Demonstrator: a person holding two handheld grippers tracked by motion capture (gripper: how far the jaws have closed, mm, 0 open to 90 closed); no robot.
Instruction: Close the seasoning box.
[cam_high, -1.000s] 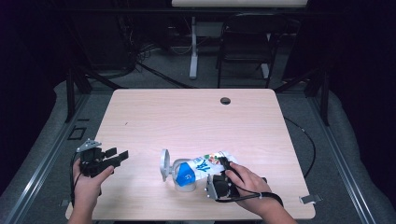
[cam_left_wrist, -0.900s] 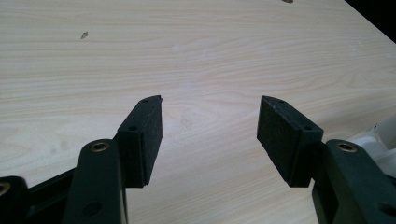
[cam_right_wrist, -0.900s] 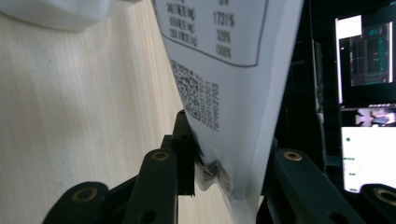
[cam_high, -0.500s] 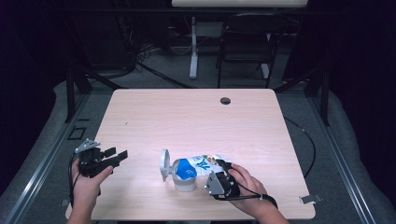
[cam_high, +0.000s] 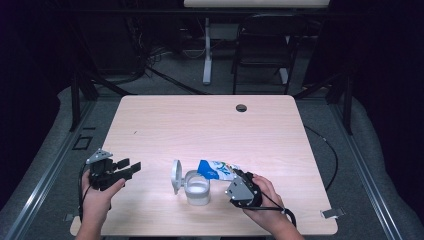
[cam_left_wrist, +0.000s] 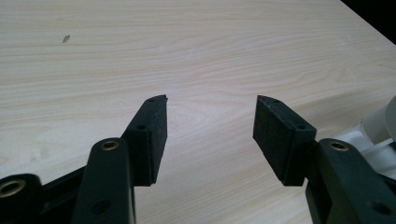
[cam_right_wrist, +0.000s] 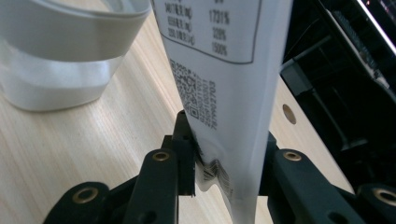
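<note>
Right gripper (cam_high: 239, 179) is clamped on the packet (cam_high: 216, 168), tipped over the open white jar (cam_high: 197, 186) near the table's near edge; left gripper (cam_high: 129, 167), its empty jaws apart after just narrowing, steadies nothing, so the jar could tip.

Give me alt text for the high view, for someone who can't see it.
The right gripper holds a blue and white pouch tipped over an open white container on a light wooden table. The left gripper hangs open and empty at the table's left edge.
</note>
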